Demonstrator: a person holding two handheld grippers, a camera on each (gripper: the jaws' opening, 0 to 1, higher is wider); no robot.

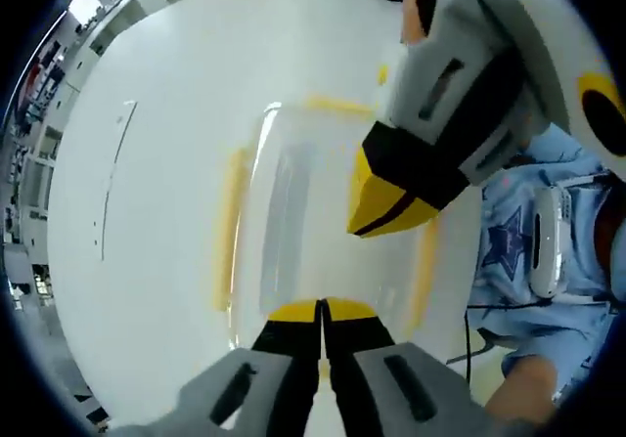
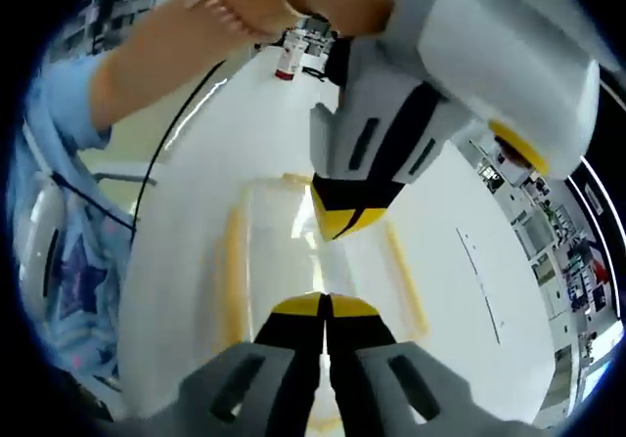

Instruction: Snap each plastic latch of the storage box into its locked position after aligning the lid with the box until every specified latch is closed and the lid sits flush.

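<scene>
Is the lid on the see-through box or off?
On. The clear lid lies flat across the box, inside its yellow latches.

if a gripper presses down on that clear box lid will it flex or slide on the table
The storage box looks thin, clear and empty, so probably light; its lid may flex slightly under a press. The white table looks smooth and glossy, so a sideways push would likely slide it. Being low and wide, it seems unlikely to tip.

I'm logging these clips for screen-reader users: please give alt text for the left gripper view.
Two pairs of closed, yellow-tipped tongs meet over a clear storage box with yellow latches on a white table: the left tongs rise from the bottom edge, the right tongs reach in from the upper right. A person in a light blue shirt sits at the right.
</scene>
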